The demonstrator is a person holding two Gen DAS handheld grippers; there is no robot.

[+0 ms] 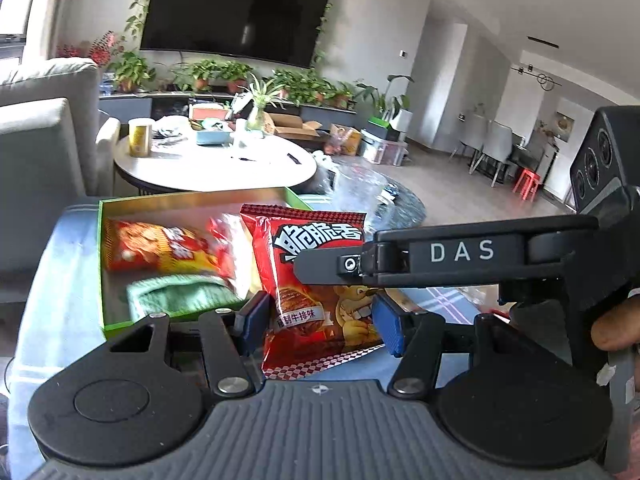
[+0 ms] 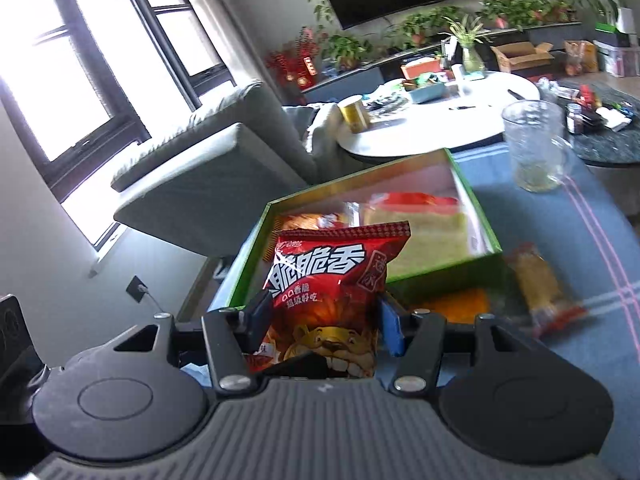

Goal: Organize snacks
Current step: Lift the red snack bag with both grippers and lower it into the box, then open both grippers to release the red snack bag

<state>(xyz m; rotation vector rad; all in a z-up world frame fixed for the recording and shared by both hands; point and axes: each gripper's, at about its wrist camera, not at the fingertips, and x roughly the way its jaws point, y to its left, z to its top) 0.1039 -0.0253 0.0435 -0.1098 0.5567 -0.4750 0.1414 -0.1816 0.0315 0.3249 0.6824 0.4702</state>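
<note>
Both claws are clamped on red snack packets: the left gripper holds one red snack packet, the right gripper another. Each packet hangs just before the green box. Carry them over the rim and lay them flat, one at a time, so they don't bump.

Landmark: round white coffee table, mid-room.
Behind it: dark wall-mounted television on a pale wall, trailing vines around it, potted plants in a row below.
Left of it: grey sofa, then tall dark-framed windows, bright daylight.
Right of it: dining chairs, red stool, wood floor.
</note>
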